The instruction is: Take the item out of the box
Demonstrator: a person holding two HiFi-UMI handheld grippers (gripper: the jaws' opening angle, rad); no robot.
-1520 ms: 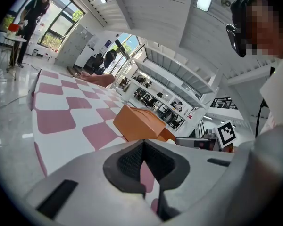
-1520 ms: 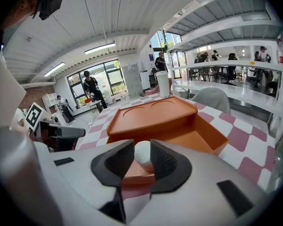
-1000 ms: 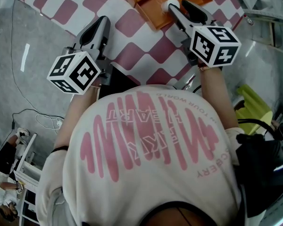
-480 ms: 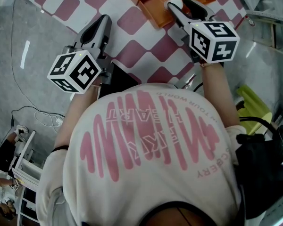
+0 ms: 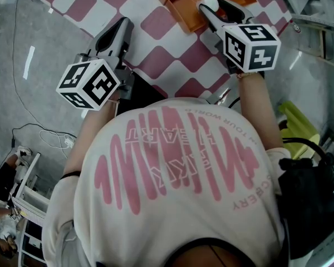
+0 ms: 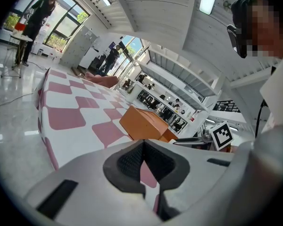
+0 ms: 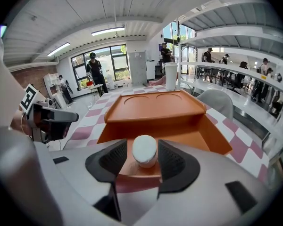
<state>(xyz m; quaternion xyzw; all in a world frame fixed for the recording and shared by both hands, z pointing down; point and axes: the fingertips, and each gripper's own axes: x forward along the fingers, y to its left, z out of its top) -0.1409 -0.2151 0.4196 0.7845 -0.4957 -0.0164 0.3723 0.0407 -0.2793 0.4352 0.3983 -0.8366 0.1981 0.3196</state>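
Note:
An open orange cardboard box [image 5: 181, 1] lies on the pink-and-white checked table; it also shows as the orange box [image 7: 155, 108] and as the orange box [image 6: 144, 124]. A small white round item [image 7: 145, 150] stands on the box's front flap, and appears from above as the white item [image 5: 209, 2]. My right gripper [image 7: 145, 157] straddles it. Its jaws have just been opening, and thin gaps show between the pads and the item. My left gripper [image 5: 119, 28] hovers over the table's left part, away from the box, with its pads [image 6: 132, 160] meeting and nothing between them.
The checked tablecloth [image 5: 172, 54] ends at a grey floor on the left. A tall white cup [image 7: 170, 76] stands behind the box. A black bag [image 5: 312, 199] and a yellow-green object [image 5: 300, 128] sit at my right side. People stand far off.
The right gripper has shifted slightly further along the box flap and rolled a little, with the white item still between its jaws. The left gripper has stayed still.

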